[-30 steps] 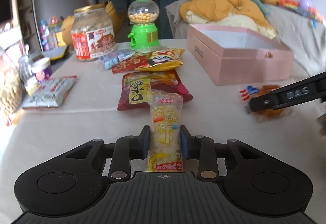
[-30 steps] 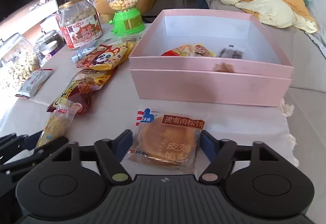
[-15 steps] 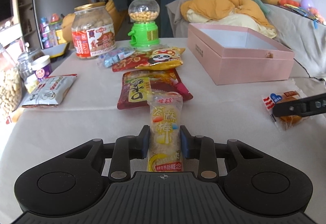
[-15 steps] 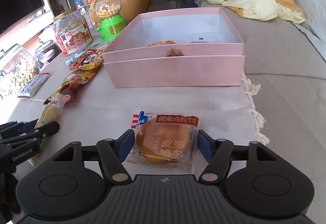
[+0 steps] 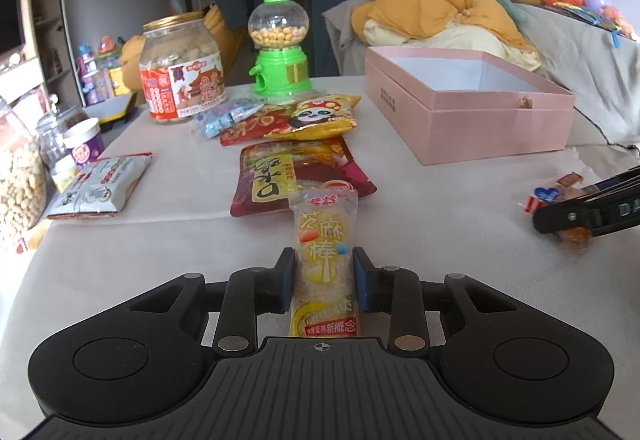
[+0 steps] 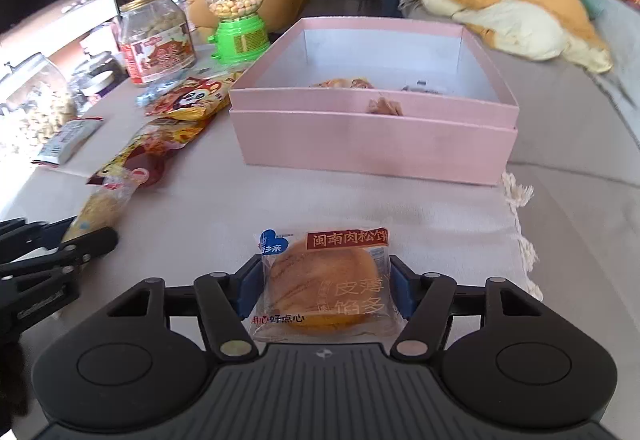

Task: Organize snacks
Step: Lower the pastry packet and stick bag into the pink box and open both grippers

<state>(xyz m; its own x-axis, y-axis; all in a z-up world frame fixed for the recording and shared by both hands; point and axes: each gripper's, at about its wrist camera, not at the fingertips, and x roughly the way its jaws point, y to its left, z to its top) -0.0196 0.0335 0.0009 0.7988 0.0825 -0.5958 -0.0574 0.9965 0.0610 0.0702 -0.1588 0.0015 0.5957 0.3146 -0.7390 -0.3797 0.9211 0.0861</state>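
My left gripper (image 5: 323,278) is shut on a long clear-and-yellow snack stick packet (image 5: 324,252) and holds it just above the cloth. My right gripper (image 6: 326,284) is shut on a round pastry in a clear wrapper (image 6: 326,282). The open pink box (image 6: 372,120) stands ahead of the right gripper with a few snacks inside; it also shows in the left wrist view (image 5: 468,108) at the right. The left gripper (image 6: 60,252) shows at the left edge of the right wrist view, and the right gripper (image 5: 588,212) at the right edge of the left wrist view.
On the table lie a dark red snack bag (image 5: 296,176), a yellow panda bag (image 5: 316,118), a blue packet (image 5: 228,116) and a white packet (image 5: 100,188). A peanut jar (image 5: 182,68) and green candy dispenser (image 5: 280,52) stand at the back. Jars (image 5: 20,184) line the left edge.
Both grippers keep their packets. The right gripper has drawn back from the pink box and lifted the pastry. The left gripper has hardly moved.
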